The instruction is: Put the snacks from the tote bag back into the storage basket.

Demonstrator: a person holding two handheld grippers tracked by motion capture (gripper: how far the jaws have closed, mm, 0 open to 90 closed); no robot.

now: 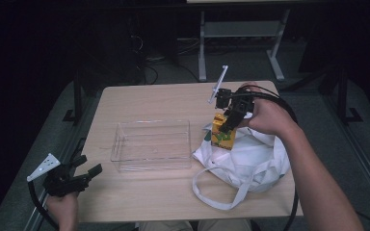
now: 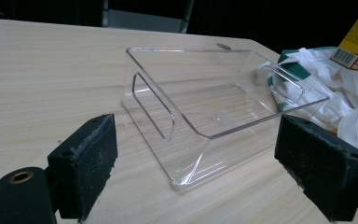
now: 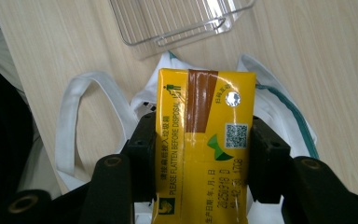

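The yellow drink carton (image 3: pixel 200 144) is clamped between the pads of the right hand-held gripper (image 1: pixel 231 118), held above the white cloth bag (image 1: pixel 250 161) that lies crumpled on the counter (image 1: pixel 149 197) directly beneath it. Beside that gripper stands a clear plastic tray (image 1: pixel 151 144). The left hand-held gripper (image 1: pixel 79 175) rests near the tray's other end, jaws wide apart and empty.
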